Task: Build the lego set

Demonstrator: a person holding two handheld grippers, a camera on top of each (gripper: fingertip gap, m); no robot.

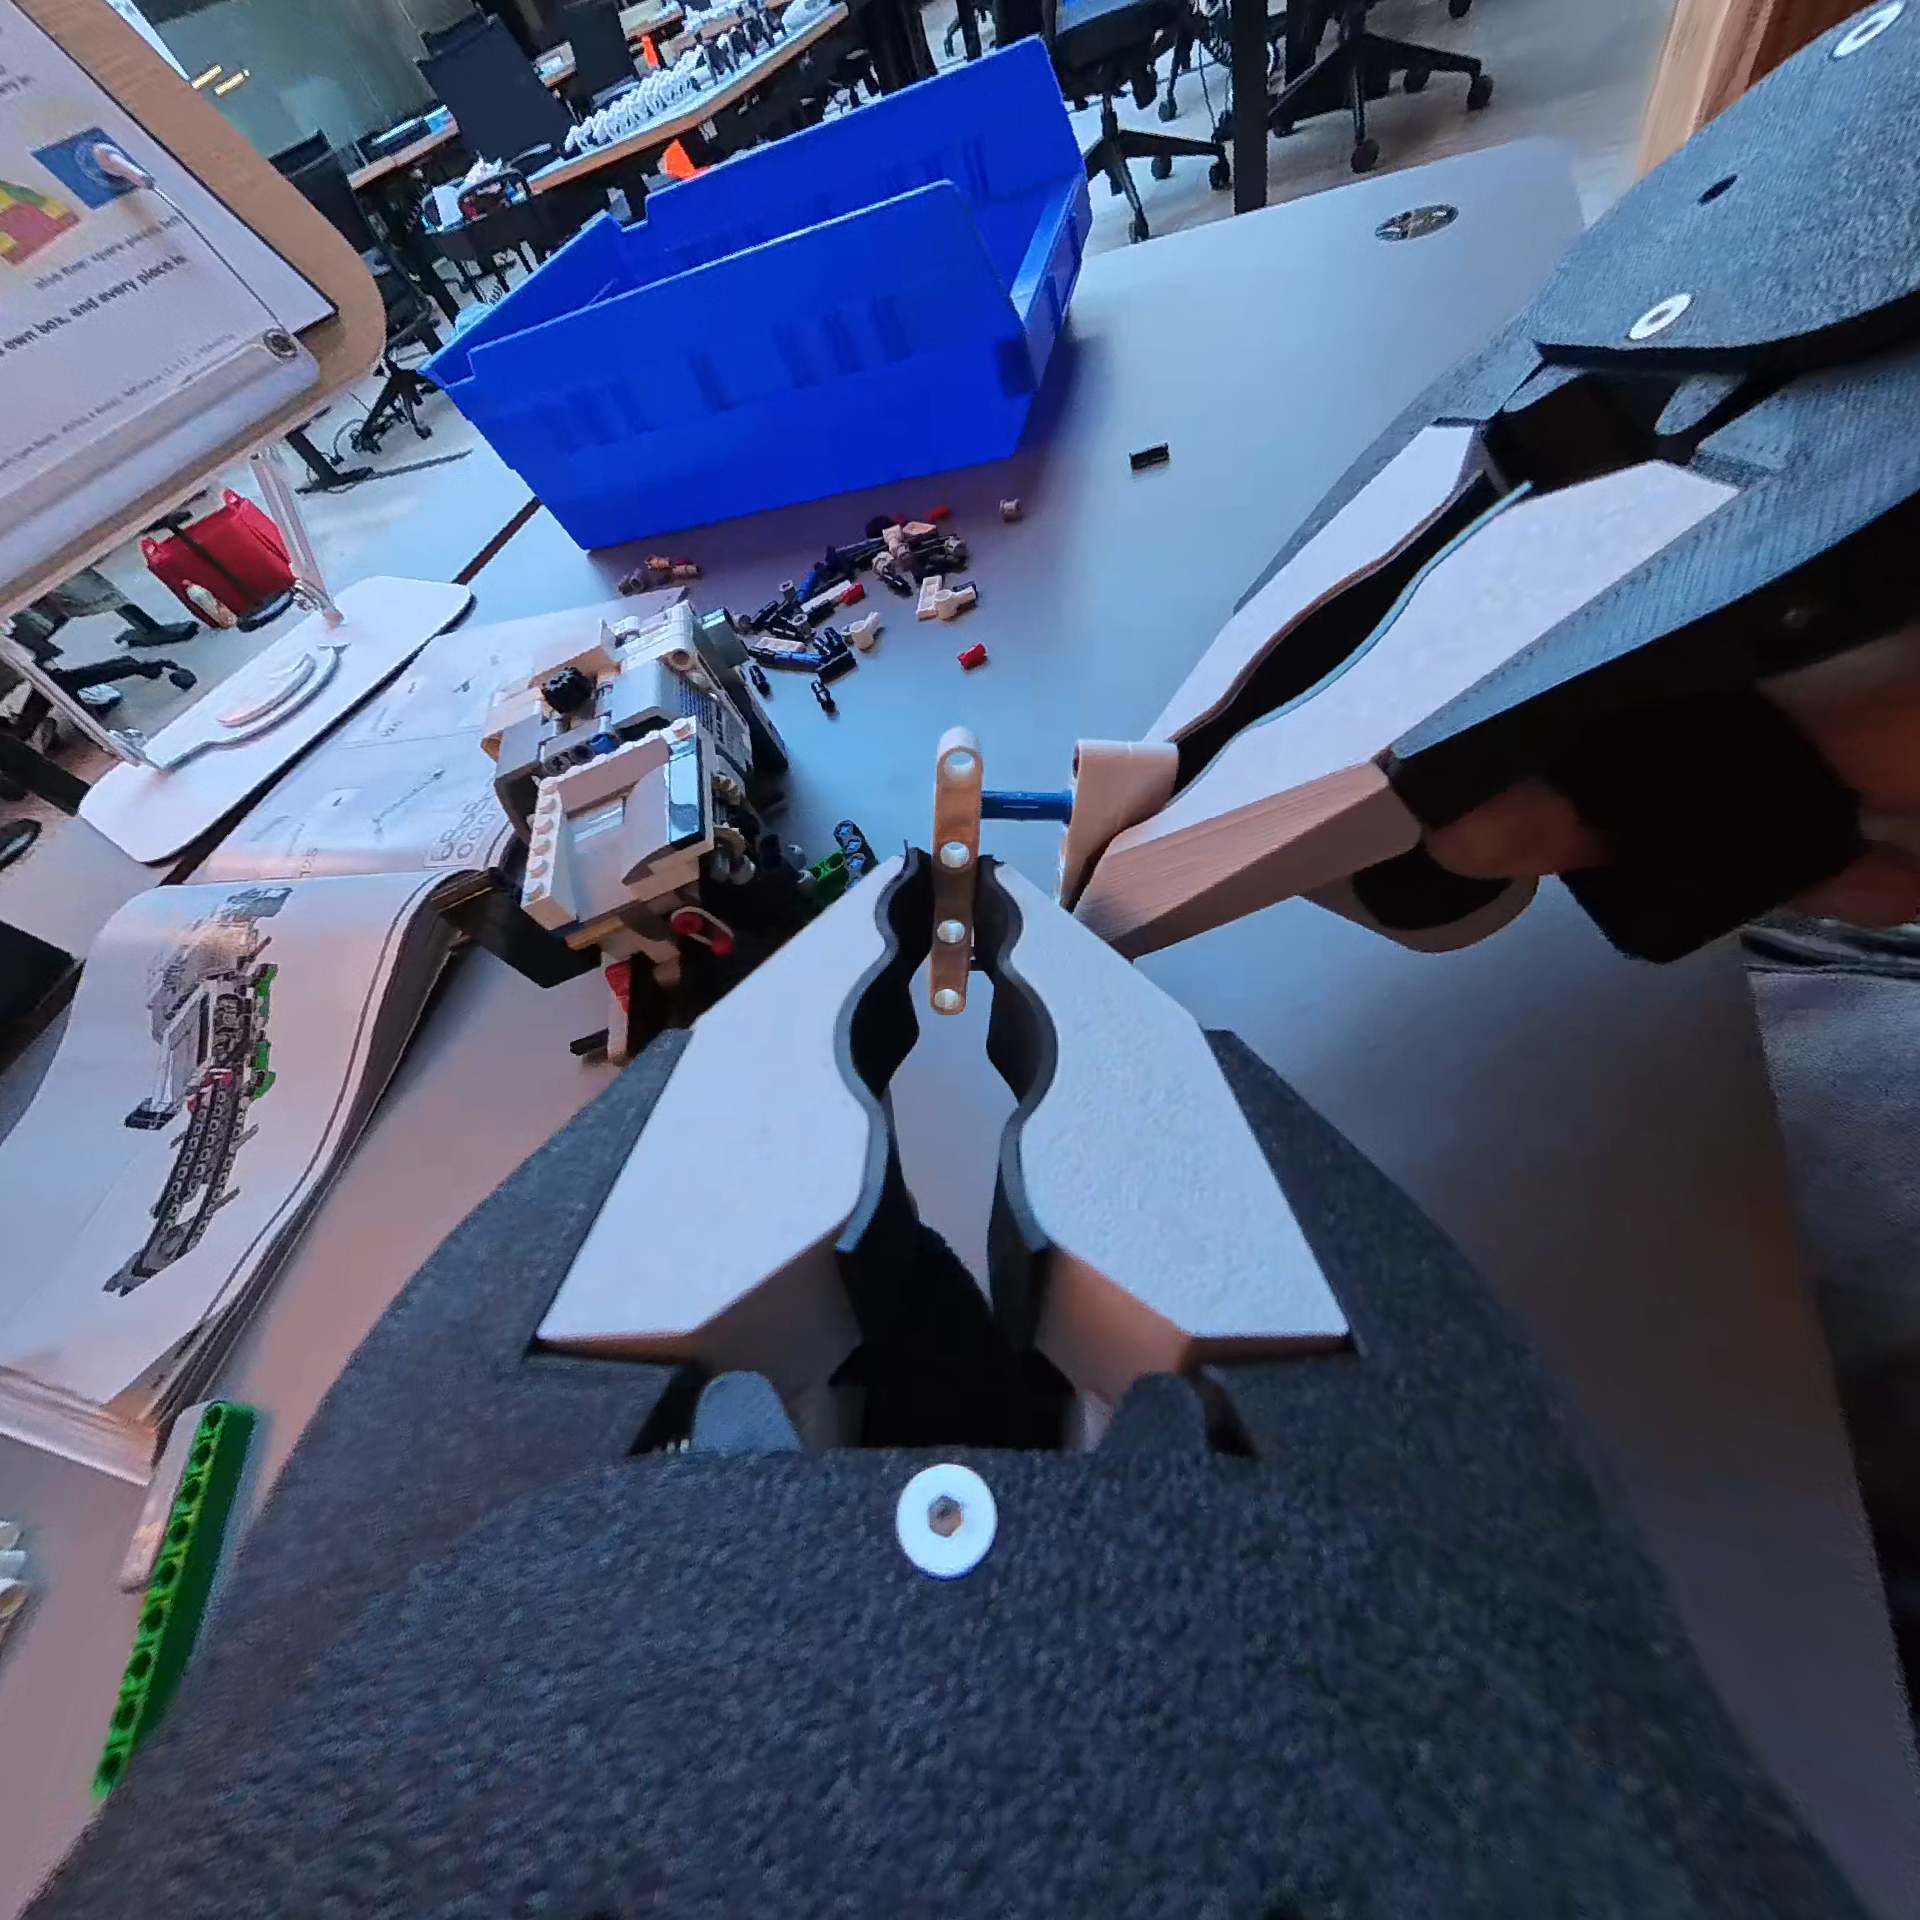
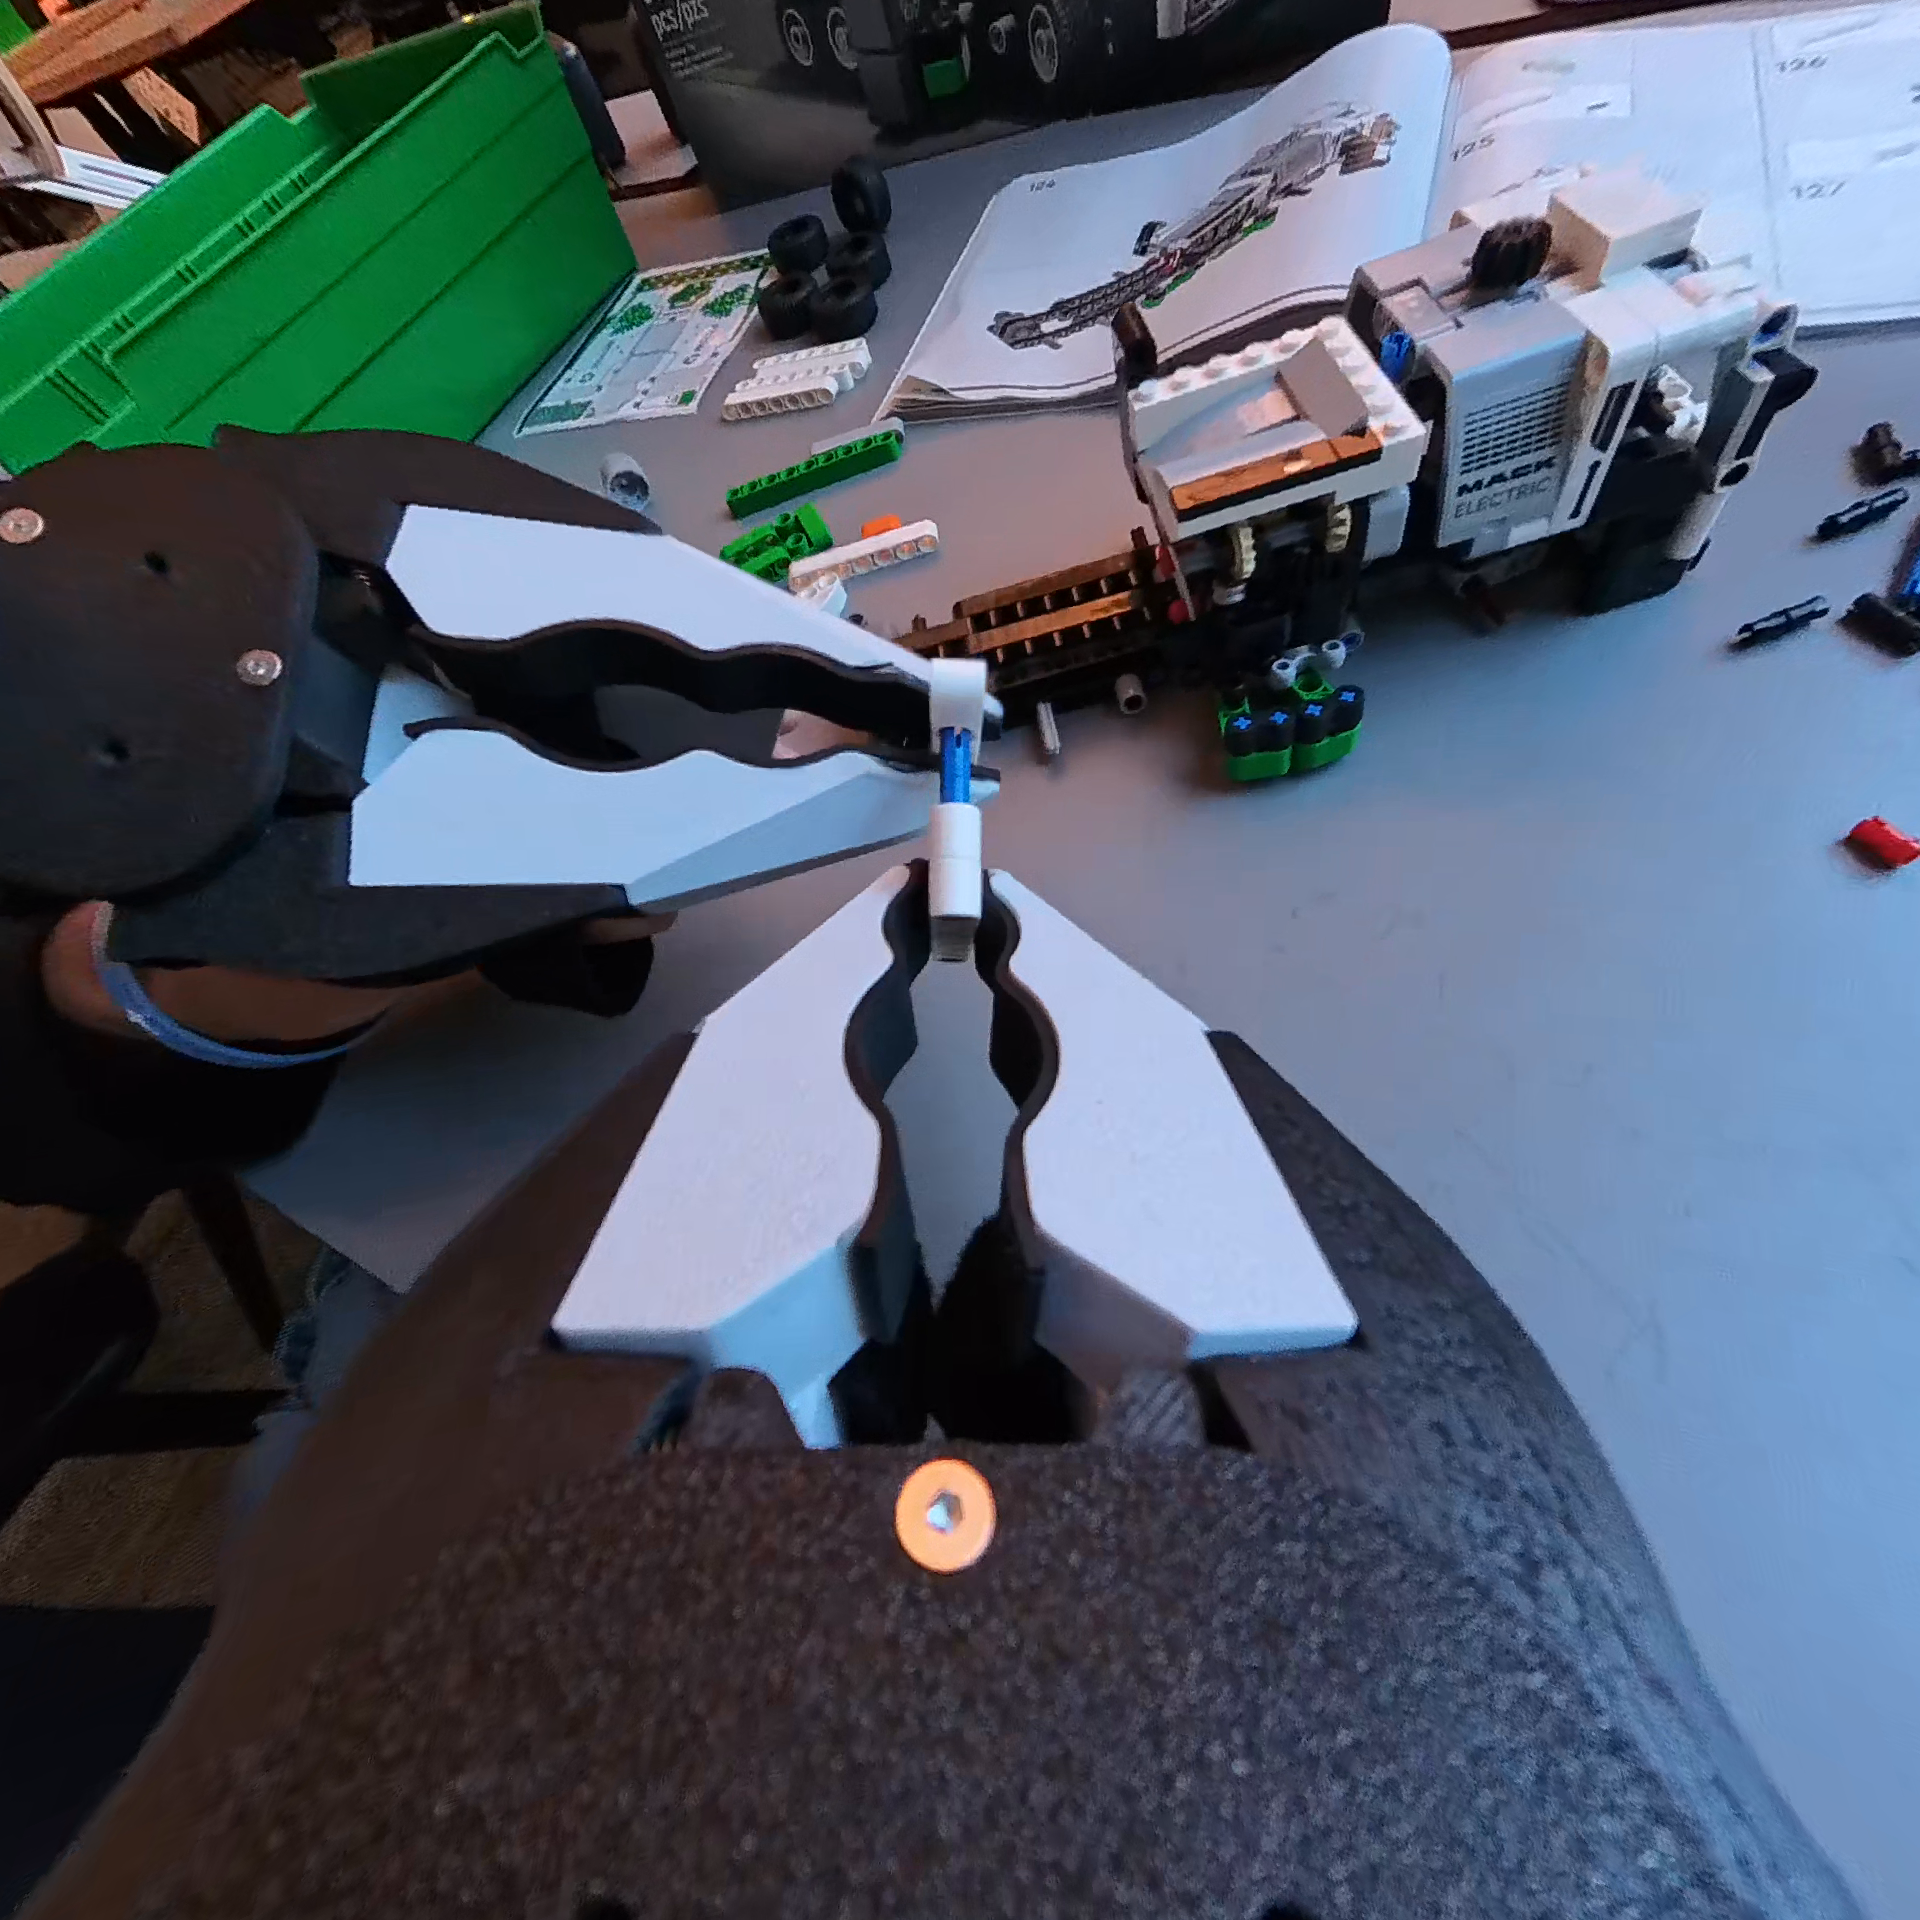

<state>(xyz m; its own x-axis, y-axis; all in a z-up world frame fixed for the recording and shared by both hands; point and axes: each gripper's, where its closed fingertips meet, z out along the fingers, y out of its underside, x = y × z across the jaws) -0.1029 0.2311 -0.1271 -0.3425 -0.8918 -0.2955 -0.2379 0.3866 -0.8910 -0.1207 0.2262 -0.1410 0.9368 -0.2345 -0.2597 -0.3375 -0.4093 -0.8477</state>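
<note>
Left hand-held gripper (image 1: 951, 868) clamps one white beam (image 1: 956, 862), upright, four holes visible. Right hand-held gripper (image 2: 951, 883) grips one white connector (image 2: 956, 873). One blue axle (image 1: 1023, 802) bridges them, probably seated in both. One truck (image 2: 1455, 436) beyond the tips; five tyres (image 2: 826, 265) farther left on the desk (image 2: 1455, 935).

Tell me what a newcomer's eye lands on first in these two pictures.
First, the two grippers meeting mid-frame: the left gripper clamps a white holed beam, and the right gripper clamps a white connector, joined by a blue axle. Next, the half-built white truck beyond them on the grey table, and the blue bin at the back.
</note>
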